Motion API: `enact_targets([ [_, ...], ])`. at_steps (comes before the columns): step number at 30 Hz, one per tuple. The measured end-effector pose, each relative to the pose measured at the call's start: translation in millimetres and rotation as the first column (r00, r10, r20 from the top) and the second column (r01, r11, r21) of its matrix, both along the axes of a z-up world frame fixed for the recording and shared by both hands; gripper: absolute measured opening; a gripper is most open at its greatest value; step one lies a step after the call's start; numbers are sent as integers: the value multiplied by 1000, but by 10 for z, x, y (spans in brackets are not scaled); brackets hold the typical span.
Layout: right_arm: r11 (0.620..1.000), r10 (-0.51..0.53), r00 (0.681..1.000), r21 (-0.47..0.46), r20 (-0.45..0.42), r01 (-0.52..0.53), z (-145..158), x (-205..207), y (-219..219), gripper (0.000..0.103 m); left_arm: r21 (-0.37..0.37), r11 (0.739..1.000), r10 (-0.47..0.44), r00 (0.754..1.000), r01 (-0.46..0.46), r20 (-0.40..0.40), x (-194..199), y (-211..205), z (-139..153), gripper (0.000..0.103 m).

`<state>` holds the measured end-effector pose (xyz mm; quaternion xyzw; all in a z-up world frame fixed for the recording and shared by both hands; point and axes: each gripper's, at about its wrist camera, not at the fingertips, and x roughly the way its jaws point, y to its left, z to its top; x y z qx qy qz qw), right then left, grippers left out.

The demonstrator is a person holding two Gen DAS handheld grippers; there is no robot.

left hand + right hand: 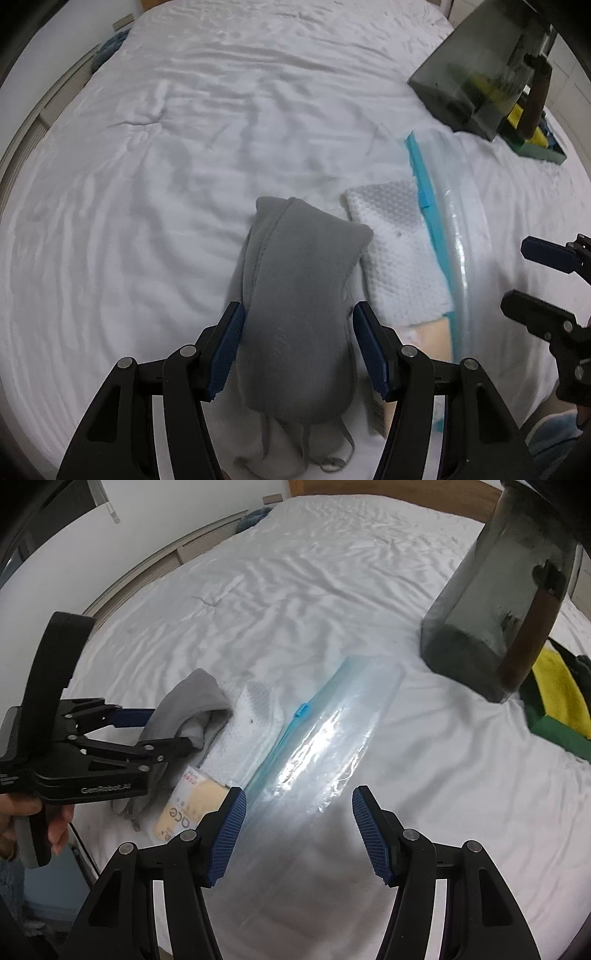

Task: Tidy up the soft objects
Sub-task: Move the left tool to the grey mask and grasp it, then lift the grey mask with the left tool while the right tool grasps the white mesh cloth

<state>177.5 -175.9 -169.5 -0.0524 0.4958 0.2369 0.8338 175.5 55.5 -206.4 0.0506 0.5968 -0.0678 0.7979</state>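
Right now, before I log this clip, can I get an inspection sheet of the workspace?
Surface: bed with a wrinkled white sheet.
Job's things: grey fabric item with drawstrings; white waffle-knit cloth beside it on the right; clear zip bag with a blue slider, lying flat.
Clutter: smoky translucent bin with a brown handle; green box holding yellow cloth; a printed packet by the bed edge.
Grippers: left gripper has its jaws open on either side of the grey item, pads not pressing; right gripper has its jaws open over the bag, holding nothing.
Cables: nothing seen.
Surroundings: wooden headboard, white wall.
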Motion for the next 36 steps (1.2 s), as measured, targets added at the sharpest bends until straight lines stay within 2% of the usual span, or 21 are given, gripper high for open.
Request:
enact_targets([
  [3, 1000, -12, 999, -1, -34, 12, -120, 50, 13, 60, -5, 1000, -13, 1000, 13, -18, 73, -1, -76, 55],
  [6, 1000, -17, 998, -2, -53, 17, -219, 87, 51, 60, 26, 999, -43, 999, 43, -26, 106, -53, -147, 55],
  [9, 1000, -20, 998, -5, -52, 20, -261, 117, 92, 60, 45, 997, -57, 998, 57, -20, 116, -89, -174, 57],
  [13, 1000, -15, 1000, -7, -26, 15, -186, 121, 142, 60, 67, 997, -32, 999, 33, -11, 139, -40, -237, 57],
  [16, 1000, 7, 1000, 18, -12, -6, -120, 113, 200, 60, 64, 998, -27, 999, 28, -22, 148, 23, -276, 52],
  [27, 996, 73, 997, 59, -15, -72, -184, 171, 493, 60, 25, 998, -50, 999, 50, -19, 179, 256, -234, 29],
  [31, 995, 84, 996, 60, -16, -83, -230, 237, 567, 60, -65, 997, -47, 998, 44, -43, 201, 324, -204, 30],
  [34, 996, 74, 997, 57, -24, -72, -261, 258, 535, 60, -85, 996, -40, 998, 35, -56, 256, 319, -183, 35],
  [35, 996, 72, 997, 54, -26, -70, -274, 265, 525, 60, -88, 995, -42, 997, 36, -60, 263, 282, -162, 38],
  [36, 996, 69, 997, 51, -27, -68, -275, 262, 510, 60, -98, 994, -44, 997, 38, -64, 283, 265, -152, 47],
])
